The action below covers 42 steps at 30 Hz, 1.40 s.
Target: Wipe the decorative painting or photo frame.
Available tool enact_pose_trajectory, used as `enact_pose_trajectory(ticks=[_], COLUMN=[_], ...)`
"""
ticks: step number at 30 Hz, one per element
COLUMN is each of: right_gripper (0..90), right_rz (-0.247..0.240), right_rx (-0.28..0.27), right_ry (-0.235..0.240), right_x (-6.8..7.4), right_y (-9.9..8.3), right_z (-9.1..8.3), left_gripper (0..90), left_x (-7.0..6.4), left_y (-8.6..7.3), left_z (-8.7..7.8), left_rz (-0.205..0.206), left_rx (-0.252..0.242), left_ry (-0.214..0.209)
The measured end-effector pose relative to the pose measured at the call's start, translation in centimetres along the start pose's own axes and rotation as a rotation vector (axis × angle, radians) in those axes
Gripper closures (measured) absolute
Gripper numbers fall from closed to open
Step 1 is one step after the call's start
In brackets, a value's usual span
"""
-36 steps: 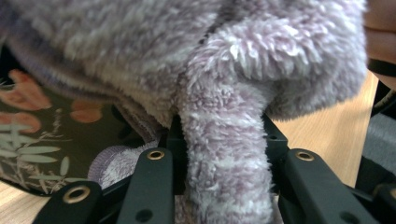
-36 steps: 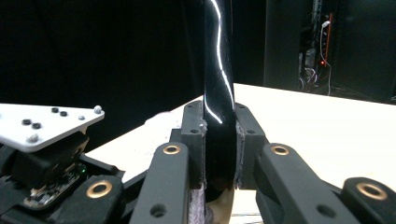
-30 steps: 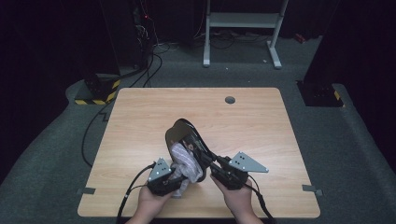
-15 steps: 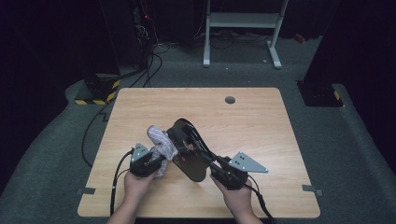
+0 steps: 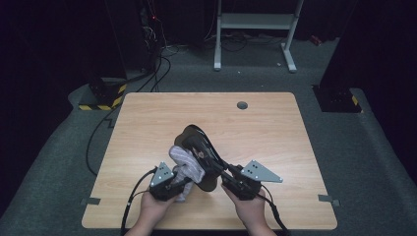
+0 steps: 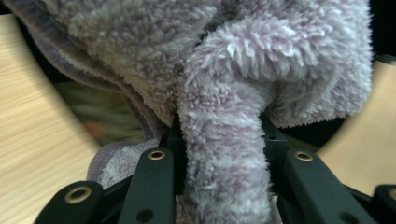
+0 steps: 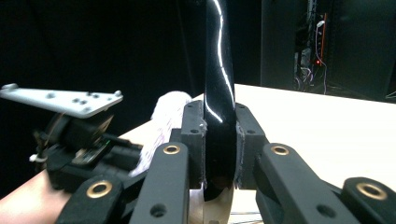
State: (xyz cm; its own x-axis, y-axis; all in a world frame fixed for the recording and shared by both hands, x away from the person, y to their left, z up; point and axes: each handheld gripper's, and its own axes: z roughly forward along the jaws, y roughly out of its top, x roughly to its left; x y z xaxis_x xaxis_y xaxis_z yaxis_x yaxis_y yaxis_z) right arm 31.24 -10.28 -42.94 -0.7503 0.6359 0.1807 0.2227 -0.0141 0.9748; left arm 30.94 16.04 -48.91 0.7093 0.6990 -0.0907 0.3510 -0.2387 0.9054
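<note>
the wiping looks to be mid-way: the right gripper has its jaws clamped on the edge of a glossy black dish, held tilted above the near middle of the table, while the left gripper pinches a fluffy lilac cloth against its face (how clean it is i cannot tell). the right gripper view shows the thin rim edge-on between the pads; the left gripper view shows the cloth's pile bunched between its jaws.

A glossy black, curved plastic plate stands tilted on edge above the table, a fluffy lilac fleece cloth pressed against its left face.
</note>
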Motion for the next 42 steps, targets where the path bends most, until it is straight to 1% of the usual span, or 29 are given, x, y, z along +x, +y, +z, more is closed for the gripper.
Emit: enact_pose_trajectory(ticks=[2, 3, 5, 7, 9, 10, 11, 13, 15, 16, 17, 20, 23, 26, 27, 29, 30, 31, 32, 35, 39, 42], right_gripper=[78.5, 78.5, 78.5, 78.4, 78.5, 78.5, 78.5, 78.5, 78.5, 78.5, 78.5, 78.4, 78.3, 78.2, 78.2, 78.0, 77.9, 77.8, 77.5, 76.8, 76.6, 76.9], right_rz=[0.002, 0.002, 0.005, 0.006, 0.007, 0.008, 0.008, 0.009, 0.008, 0.008, 0.008, 0.007, 0.005, 0.005, 0.005, 0.004, 0.003, 0.002, 0.003, 0.004, 0.000, -0.001], right_rx=[0.000, 0.000, 0.000, 0.001, 0.001, 0.000, 0.001, 0.001, 0.002, 0.003, 0.003, 0.002, 0.002, 0.002, 0.002, 0.001, 0.002, 0.002, 0.003, 0.003, 0.004, 0.004], right_ry=[0.001, 0.001, 0.003, 0.005, 0.005, 0.005, 0.004, 0.005, 0.002, 0.001, -0.001, -0.002, -0.003, -0.005, -0.005, -0.005, -0.005, -0.005, -0.004, -0.003, -0.004, -0.006], right_x=[0.0, 0.0, 0.0, -0.1, -0.1, -0.1, -0.1, -0.1, -0.1, -0.1, -0.1, -0.1, 0.0, 0.0, 0.0, 0.0, 0.0, 0.1, 0.1, 0.1, 0.1, 0.1], right_y=[0.0, 0.0, 0.0, 0.0, 0.0, 0.0, 0.0, 0.0, 0.0, 0.0, 0.0, 0.0, 0.0, 0.0, 0.0, 0.0, 0.0, 0.0, 0.0, 0.0, 0.0, 0.0], right_z=[0.0, 0.0, 0.0, 0.0, 0.0, 0.0, 0.0, 0.0, 0.0, 0.0, 0.0, 0.0, 0.0, 0.0, 0.0, 0.0, 0.0, 0.0, 0.0, 0.0, 0.1, 0.1], left_gripper=[66.6, 66.6, 66.6, 66.6, 66.6, 66.6, 66.6, 66.7, 66.8, 66.7, 66.8, 66.8, 66.8, 66.8, 66.8, 66.8, 66.8, 66.8, 66.8, 66.7, 66.8, 66.9], left_x=[-1.2, -1.7, -2.5, -3.1, -3.1, -2.8, -2.5, -1.8, -0.9, -0.3, 0.3, 2.0, 3.7, 5.3, 5.8, 6.8, 7.3, 7.7, 8.1, 8.7, 8.7, 8.4], left_y=[0.1, 0.2, 0.4, 0.5, 0.6, 0.6, 0.5, 0.4, 0.1, -0.1, -0.2, -0.4, -0.6, -0.6, -0.6, -0.5, -0.4, -0.2, -0.1, 0.1, 0.2, 0.1], left_z=[0.2, 0.2, 0.3, 0.3, 0.3, 0.3, 0.4, 0.4, 0.5, 0.5, 0.4, 0.3, 0.2, 0.2, 0.3, 0.4, 0.4, 0.5, 0.5, 0.8, 0.9, 0.6], left_rz=[0.021, 0.023, 0.033, 0.046, 0.044, 0.032, 0.011, -0.005, -0.027, -0.044, -0.055, -0.088, -0.103, -0.122, -0.134, -0.136, -0.144, -0.156, -0.158, -0.164, -0.165, -0.165], left_rx=[-0.001, -0.004, -0.006, -0.009, -0.011, -0.013, -0.017, -0.024, -0.031, -0.033, -0.032, -0.033, -0.019, 0.000, 0.010, 0.036, 0.042, 0.046, 0.049, 0.055, 0.057, 0.058], left_ry=[-0.029, -0.042, -0.069, -0.083, -0.086, -0.088, -0.091, -0.084, -0.068, -0.058, -0.040, 0.026, 0.098, 0.172, 0.193, 0.233, 0.247, 0.255, 0.268, 0.277, 0.276, 0.267])
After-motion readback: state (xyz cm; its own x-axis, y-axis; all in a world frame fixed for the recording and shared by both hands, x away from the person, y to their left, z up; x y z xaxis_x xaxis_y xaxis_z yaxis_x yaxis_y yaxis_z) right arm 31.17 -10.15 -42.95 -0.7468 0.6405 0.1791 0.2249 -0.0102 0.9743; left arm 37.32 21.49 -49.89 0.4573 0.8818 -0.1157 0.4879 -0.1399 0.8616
